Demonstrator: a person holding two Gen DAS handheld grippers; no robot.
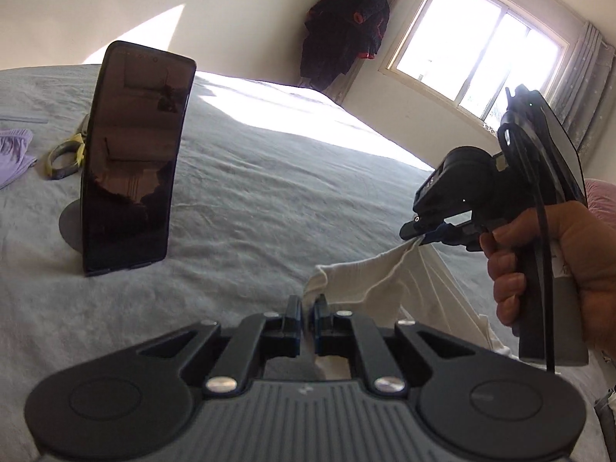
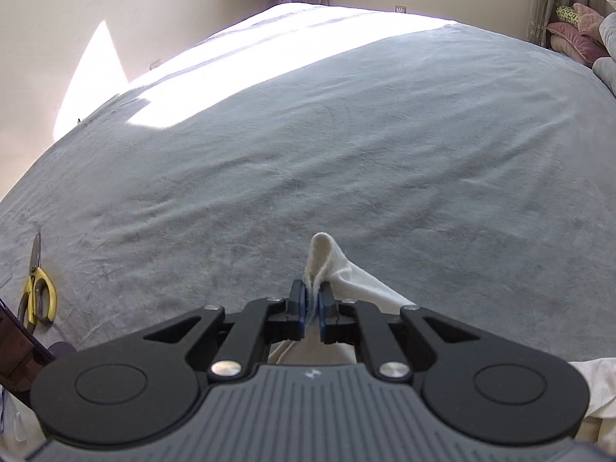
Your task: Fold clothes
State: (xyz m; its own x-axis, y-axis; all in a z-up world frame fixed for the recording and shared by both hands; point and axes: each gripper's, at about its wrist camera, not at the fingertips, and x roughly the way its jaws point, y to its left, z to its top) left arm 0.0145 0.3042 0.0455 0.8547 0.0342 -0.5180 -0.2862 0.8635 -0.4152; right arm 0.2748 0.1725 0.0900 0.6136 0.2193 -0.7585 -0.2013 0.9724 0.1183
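Note:
A white garment (image 1: 369,273) is held up over a grey bed (image 1: 250,200). My left gripper (image 1: 307,308) is shut on one edge of it, with cloth bunched between the blue pads. My right gripper (image 1: 417,235) appears at the right of the left wrist view, held by a hand, shut on another edge of the same garment. In the right wrist view the right gripper (image 2: 312,300) pinches a fold of the white garment (image 2: 338,265), which trails down to the right. Most of the garment hangs below the grippers, out of sight.
A dark phone (image 1: 134,154) stands upright on a round stand at the left. Yellow-handled scissors (image 2: 36,292) lie beside it. A lilac garment (image 1: 13,154) lies at the far left. Pillows (image 2: 581,34) sit at the far right. The grey bedcover (image 2: 308,146) stretches ahead.

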